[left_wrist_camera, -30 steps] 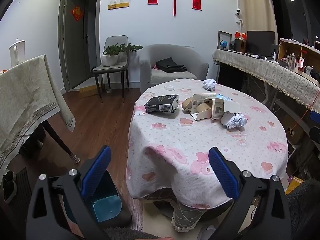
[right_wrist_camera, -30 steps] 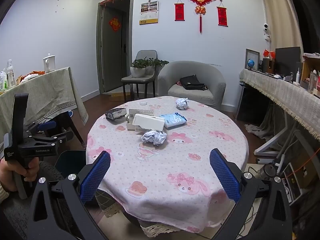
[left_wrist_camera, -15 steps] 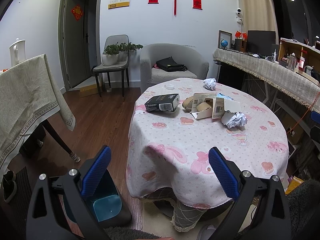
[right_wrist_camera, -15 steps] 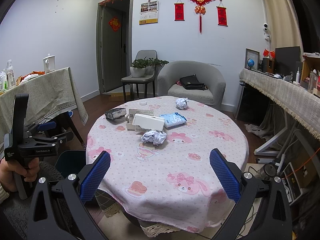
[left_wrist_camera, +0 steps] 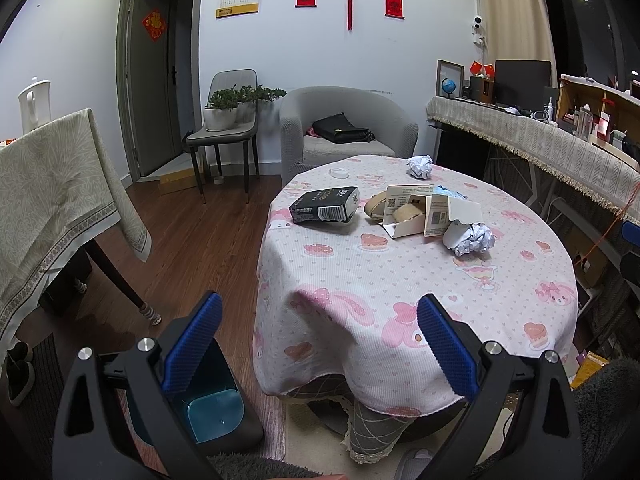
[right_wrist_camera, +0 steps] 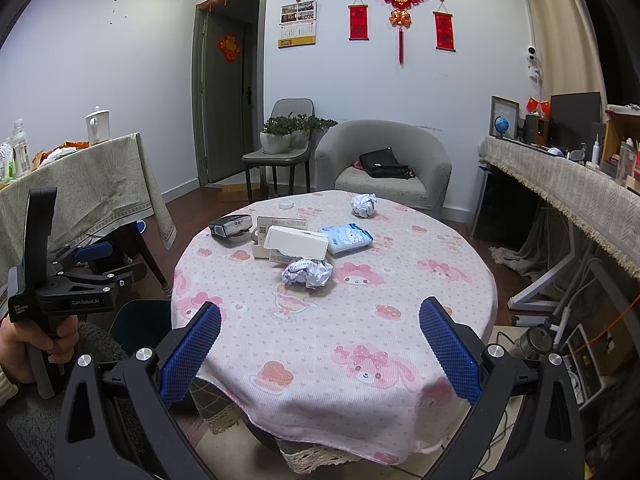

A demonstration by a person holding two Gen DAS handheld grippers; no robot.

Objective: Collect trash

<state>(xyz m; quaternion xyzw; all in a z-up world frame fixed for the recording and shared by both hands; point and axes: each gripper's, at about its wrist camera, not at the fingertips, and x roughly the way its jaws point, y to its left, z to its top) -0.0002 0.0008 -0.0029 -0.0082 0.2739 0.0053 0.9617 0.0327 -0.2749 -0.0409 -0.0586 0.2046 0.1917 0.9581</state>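
A round table with a pink-printed cloth [left_wrist_camera: 400, 280] [right_wrist_camera: 320, 320] holds trash: a black box [left_wrist_camera: 325, 205] [right_wrist_camera: 231, 226], an opened white carton [left_wrist_camera: 424, 216] [right_wrist_camera: 292, 242], a near crumpled paper ball [left_wrist_camera: 469, 237] [right_wrist_camera: 308, 273], a far paper ball [left_wrist_camera: 420, 166] [right_wrist_camera: 363, 204] and a blue tissue pack [right_wrist_camera: 347, 238]. A dark bin with a blue liner [left_wrist_camera: 214, 414] stands on the floor at the table's left. My left gripper [left_wrist_camera: 318, 344] is open and empty, short of the table edge above the bin. My right gripper [right_wrist_camera: 320, 350] is open and empty over the table's near edge.
A cloth-covered side table [left_wrist_camera: 48, 184] stands at left. A grey armchair [left_wrist_camera: 344, 128] with a black bag and a chair with potted plants [left_wrist_camera: 228, 120] stand behind the table. A long draped counter [left_wrist_camera: 540, 144] runs along the right. A small white ring [left_wrist_camera: 338, 172] lies on the table's far side.
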